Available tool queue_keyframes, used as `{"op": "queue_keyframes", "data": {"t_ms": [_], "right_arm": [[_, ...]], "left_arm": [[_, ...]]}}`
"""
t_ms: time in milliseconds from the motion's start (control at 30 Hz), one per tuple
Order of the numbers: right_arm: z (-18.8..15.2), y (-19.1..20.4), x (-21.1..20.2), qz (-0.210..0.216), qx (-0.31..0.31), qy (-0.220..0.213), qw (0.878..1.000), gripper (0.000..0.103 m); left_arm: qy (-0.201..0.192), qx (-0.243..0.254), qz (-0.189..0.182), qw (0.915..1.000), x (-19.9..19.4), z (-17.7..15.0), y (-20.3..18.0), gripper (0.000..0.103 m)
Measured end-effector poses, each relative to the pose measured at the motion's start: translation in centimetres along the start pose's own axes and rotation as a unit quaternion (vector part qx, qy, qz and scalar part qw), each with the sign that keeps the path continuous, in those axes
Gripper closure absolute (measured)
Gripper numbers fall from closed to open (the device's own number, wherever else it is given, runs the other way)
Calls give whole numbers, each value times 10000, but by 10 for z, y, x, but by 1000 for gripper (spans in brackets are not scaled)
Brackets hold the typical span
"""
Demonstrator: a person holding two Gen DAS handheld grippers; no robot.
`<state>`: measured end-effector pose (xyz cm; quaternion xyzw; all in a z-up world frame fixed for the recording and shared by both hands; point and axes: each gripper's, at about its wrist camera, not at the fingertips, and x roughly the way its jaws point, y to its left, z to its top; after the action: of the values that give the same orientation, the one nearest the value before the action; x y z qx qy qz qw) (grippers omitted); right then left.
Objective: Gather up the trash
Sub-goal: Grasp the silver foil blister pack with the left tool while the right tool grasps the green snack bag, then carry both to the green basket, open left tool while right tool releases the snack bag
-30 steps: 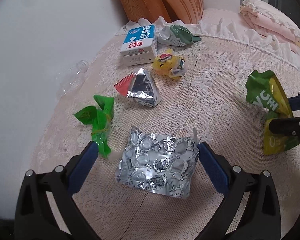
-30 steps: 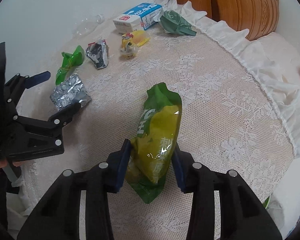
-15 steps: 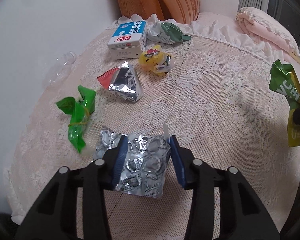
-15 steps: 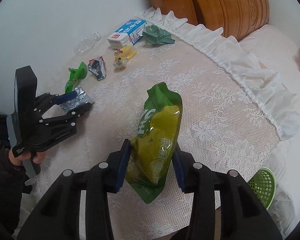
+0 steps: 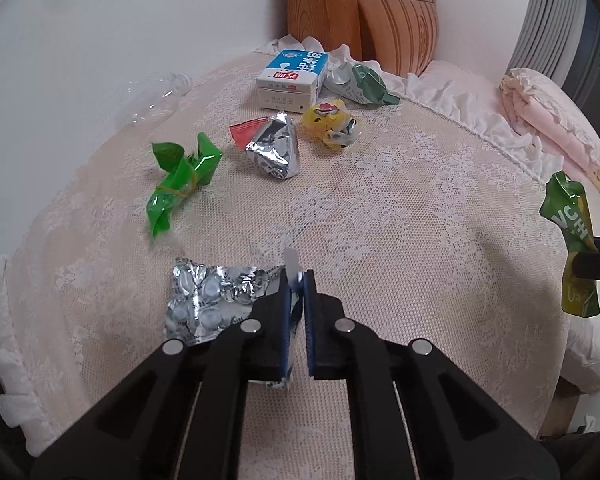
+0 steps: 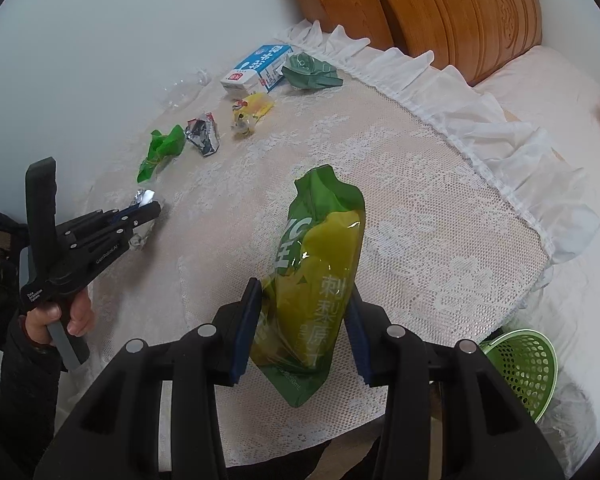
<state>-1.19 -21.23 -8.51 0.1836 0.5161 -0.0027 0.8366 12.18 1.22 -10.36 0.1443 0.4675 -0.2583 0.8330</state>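
My left gripper (image 5: 298,316) is shut on the right edge of a crumpled silver blister pack (image 5: 212,300), held just above the lace tablecloth (image 5: 400,220). It also shows in the right wrist view (image 6: 144,214). My right gripper (image 6: 304,328) is shut on a green and yellow drink pouch (image 6: 320,272), lifted above the table; the pouch shows at the right edge of the left wrist view (image 5: 572,240). On the table lie a green wrapper (image 5: 180,184), a foil packet (image 5: 274,148), a yellow wrapper (image 5: 332,124), a milk carton (image 5: 292,76) and a dark green pouch (image 5: 364,84).
A green mesh bin (image 6: 520,368) stands on the floor beyond the table's right edge. A clear plastic bottle (image 5: 156,96) lies at the far left rim by the wall. A wooden headboard (image 6: 440,8) and pink bedding (image 5: 548,112) are behind.
My left gripper has closed from wide open onto the blister pack's right edge and lifted it slightly. My right gripper has risen and pulled back with the pouch.
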Motion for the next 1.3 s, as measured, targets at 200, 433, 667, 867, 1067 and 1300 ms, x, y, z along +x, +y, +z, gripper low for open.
{"op": "queue_keyframes", "data": {"t_ms": [200, 433, 667, 867, 1067, 1300], "right_arm": [[-15, -27, -26, -7, 150, -184, 9997, 61], [-55, -102, -71, -569, 641, -309, 9958, 61], [-116, -198, -119, -1257, 1515, -366, 9798, 61], [-148, -257, -146, -1470, 1987, -455, 9679, 61], [-166, -297, -167, -1507, 2173, -567, 9627, 61], [-178, -321, -173, -1379, 2246, -605, 9627, 61]], "left_arm": [[-211, -207, -114, 9995, -37, -13, -38, 97], [-458, 47, -1067, 9932, -76, -13, -147, 97], [-86, 1016, -2121, 9719, -62, -13, -294, 97], [331, 1829, -2579, 9481, -40, -17, -401, 97], [502, 2111, -2588, 9412, -32, -26, -461, 97], [706, 2272, -2475, 9392, -30, -30, -494, 95]]}}
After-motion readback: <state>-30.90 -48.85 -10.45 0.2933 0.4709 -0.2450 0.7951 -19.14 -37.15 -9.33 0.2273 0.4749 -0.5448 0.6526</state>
